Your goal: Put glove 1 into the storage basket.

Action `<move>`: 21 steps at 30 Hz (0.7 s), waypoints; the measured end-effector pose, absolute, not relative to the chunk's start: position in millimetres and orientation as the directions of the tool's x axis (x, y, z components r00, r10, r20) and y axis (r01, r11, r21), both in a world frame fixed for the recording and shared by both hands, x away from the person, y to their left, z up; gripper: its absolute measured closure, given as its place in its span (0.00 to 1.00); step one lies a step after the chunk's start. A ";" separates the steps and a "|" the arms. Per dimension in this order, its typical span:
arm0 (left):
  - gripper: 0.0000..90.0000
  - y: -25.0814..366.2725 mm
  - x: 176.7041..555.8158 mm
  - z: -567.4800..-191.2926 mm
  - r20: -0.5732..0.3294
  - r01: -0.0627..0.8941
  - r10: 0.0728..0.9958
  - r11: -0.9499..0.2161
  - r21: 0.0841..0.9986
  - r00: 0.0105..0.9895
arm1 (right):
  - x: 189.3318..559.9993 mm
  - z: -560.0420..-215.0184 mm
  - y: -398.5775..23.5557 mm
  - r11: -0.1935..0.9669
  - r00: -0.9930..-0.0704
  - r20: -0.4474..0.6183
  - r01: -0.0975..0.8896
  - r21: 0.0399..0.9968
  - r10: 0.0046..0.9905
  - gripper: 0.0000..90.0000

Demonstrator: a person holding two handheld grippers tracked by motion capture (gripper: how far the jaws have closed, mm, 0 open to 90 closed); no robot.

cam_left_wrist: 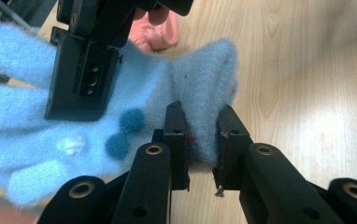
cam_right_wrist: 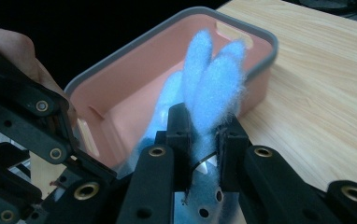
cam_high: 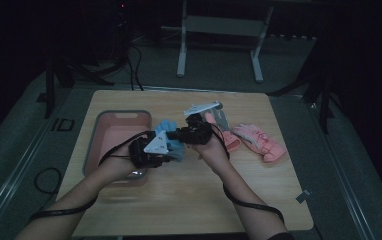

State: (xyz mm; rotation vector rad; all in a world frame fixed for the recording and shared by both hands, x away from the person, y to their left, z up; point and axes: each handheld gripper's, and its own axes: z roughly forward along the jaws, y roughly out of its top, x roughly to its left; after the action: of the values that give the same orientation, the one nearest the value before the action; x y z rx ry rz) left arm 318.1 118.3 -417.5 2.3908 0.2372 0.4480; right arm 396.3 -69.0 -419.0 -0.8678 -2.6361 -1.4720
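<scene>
Both grippers pinch one fluffy blue glove (cam_left_wrist: 134, 88), held up off the table (cam_high: 189, 200) just right of the pink bin (cam_high: 101, 150). The left gripper (cam_left_wrist: 201, 135) clamps the cuff edge, and the right gripper (cam_right_wrist: 203, 135) clamps the finger end. The bin's floor looks bare as far as can be seen, so nothing seems packed yet. Two pink gloves (cam_high: 259, 141) lie to the right, untouched. Likely still ahead — lowering the blue glove into the bin, then the pink pair.
</scene>
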 end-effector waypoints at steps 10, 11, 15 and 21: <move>0.87 170.2 314.3 -418.1 0.248 0.107 0.338 -0.759 0.642 0.908 | 402.0 -418.7 -13.4 0.420 -0.871 0.281 0.449 0.788 0.403 0.88; 0.87 170.2 314.3 -418.1 0.248 0.107 0.338 -0.759 0.642 0.908 | 401.9 -419.2 -9.2 0.422 -0.872 0.280 0.447 0.789 0.400 0.88; 0.87 195.9 312.8 -424.9 0.240 0.148 0.372 -0.764 0.628 0.896 | 402.1 -422.6 15.0 0.432 -0.881 0.286 0.440 0.788 0.377 0.88; 0.87 224.0 309.4 -433.3 0.215 0.197 0.408 -0.757 0.623 0.887 | 401.2 -430.9 53.4 0.451 -0.890 0.306 0.439 0.777 0.338 0.88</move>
State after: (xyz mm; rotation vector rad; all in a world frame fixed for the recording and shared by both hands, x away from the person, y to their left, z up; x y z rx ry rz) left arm 309.4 224.0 -433.3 2.4372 0.4342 0.4540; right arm 401.2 53.4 -430.9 -0.6949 -2.5834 -1.4331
